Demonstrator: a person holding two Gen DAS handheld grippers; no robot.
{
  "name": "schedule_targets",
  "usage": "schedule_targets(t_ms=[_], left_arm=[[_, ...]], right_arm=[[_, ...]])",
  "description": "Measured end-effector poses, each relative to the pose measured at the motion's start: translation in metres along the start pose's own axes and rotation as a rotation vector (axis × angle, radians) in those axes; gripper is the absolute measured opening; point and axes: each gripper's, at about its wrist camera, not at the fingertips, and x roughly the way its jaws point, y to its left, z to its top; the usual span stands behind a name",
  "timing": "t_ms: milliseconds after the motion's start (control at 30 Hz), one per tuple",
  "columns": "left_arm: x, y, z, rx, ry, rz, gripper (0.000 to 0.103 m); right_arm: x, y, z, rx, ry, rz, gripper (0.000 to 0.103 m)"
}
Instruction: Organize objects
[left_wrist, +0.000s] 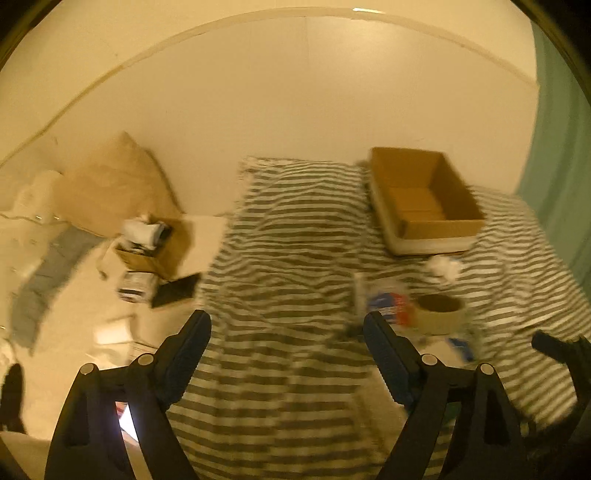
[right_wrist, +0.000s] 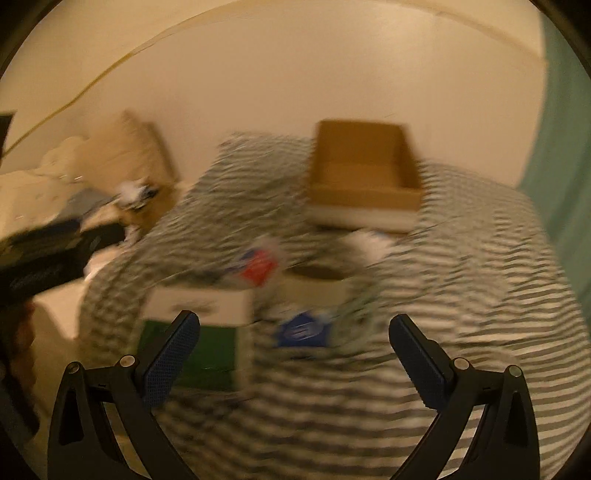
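Both wrist views above striped blanket (left_wrist: 280, 258), sharing cardboard box (right_wrist: 364, 173)

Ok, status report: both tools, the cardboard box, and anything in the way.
Left tool open, empty. Right tool open, empty. Cardboard box open on striped blanket, looks empty. Loose items ahead of it: green-and-white box, tape roll.

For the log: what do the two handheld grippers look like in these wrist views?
Both match: the left gripper and right gripper have glossy black plastic linkage arms with round silver pivot pins, ending in flat fingers faced with dark blue textured pads. No cables, markings or sleeves are visible.
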Motion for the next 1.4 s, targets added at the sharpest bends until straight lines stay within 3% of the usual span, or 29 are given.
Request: schedule_targets(t_ms=[233,600,933,967,1033,1167,1267,1400], left_arm=[[0.029,0.012,-0.014,0.022,0.091,-0.006,0.087],[0.034,0.023,-0.021,-0.001,0.115,-0.025,0.087],[0.036,0.025,-0.023,-0.007,0.123,-0.023,0.087],[0.036,0.023,-0.023,-0.007,0.124,-0.024,0.087],[0.036,0.019,-0.021,-0.005,0.124,-0.033,0.087],[0.036,0.002,-0.017,0.017,0.109,-0.058,0.092],[0.039,-0.018,-0.015,0.044,0.105,-0.094,0.097],[0.053,-0.047,-0.012,0.061,0.127,-0.144,0.097]], right_arm=[[0.021,0.047,-0.013,-0.086,0.08,0.111,0.103],[0.042,0.058,-0.011,-0.033,0.146,0.199,0.103],[0.05,0.062,-0.019,-0.051,0.15,0.119,0.103],[0.051,0.059,-0.02,-0.052,0.151,0.102,0.096],[0.048,0.053,-0.018,-0.052,0.139,0.075,0.093],[0.019,0.038,-0.002,-0.057,0.029,0.048,0.093],[-0.001,0.019,0.009,-0.087,-0.053,-0.072,0.093],[-0.004,-0.02,0.015,0.012,-0.068,-0.142,0.093]])
